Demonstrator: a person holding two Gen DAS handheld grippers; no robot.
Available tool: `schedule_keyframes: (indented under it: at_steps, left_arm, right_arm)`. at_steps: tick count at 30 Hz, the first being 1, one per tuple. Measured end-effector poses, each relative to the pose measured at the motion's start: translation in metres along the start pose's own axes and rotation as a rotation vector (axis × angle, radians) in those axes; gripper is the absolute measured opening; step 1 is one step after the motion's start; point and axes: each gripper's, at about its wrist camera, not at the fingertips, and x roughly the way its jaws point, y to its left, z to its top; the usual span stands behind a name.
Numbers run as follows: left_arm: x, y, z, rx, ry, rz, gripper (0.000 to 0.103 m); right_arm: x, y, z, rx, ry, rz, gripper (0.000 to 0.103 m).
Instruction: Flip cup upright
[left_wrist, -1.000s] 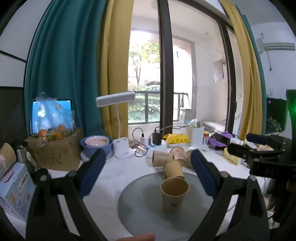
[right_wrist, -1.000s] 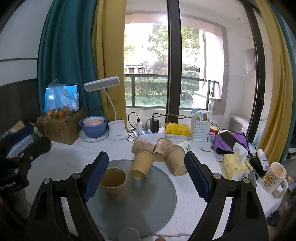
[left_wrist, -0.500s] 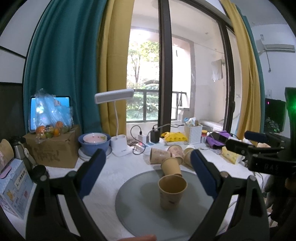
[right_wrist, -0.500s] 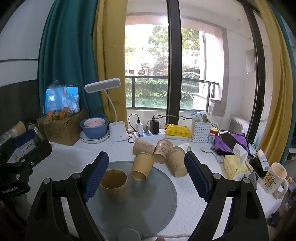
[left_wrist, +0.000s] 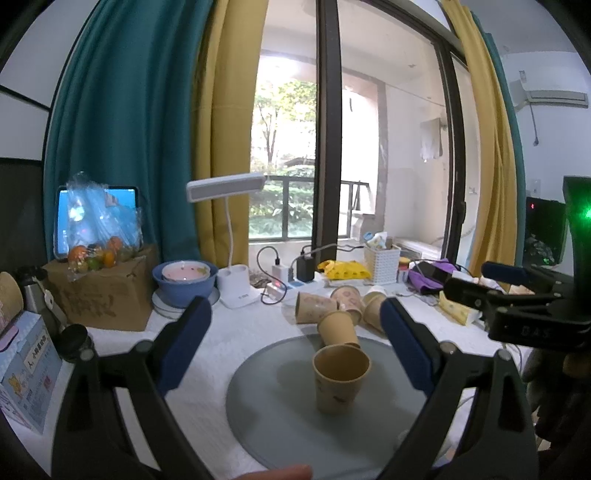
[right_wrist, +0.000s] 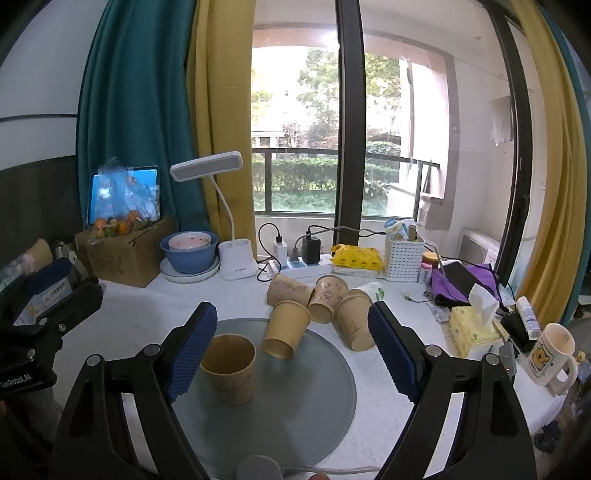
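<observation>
Two grippers, left (left_wrist: 295, 341) and right (right_wrist: 291, 347), gape empty above an upright cup (right_wrist: 229, 363); labels unreadable.

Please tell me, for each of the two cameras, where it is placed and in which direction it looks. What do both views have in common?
Left wrist: sits on the left gripper, faces the window across the table; its open blue fingers frame the upright cup, and the right gripper shows at the right edge.
Right wrist: sits on the right gripper, faces the same window; its open fingers frame the cup lying on its side.
Shared: the grey round mat, both cups, the desk lamp.
</observation>
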Motion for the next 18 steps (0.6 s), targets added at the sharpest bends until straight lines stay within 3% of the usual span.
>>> schedule_keyframes:
  at_steps: [18]
  left_arm:
    - [-0.0021, -0.0011, -0.0004, -0.009, -0.01, -0.01, 0.094]
  right_arm:
    - [0.0008, 0.0002, -0.0003, -0.001, 0.002, 0.0, 0.086]
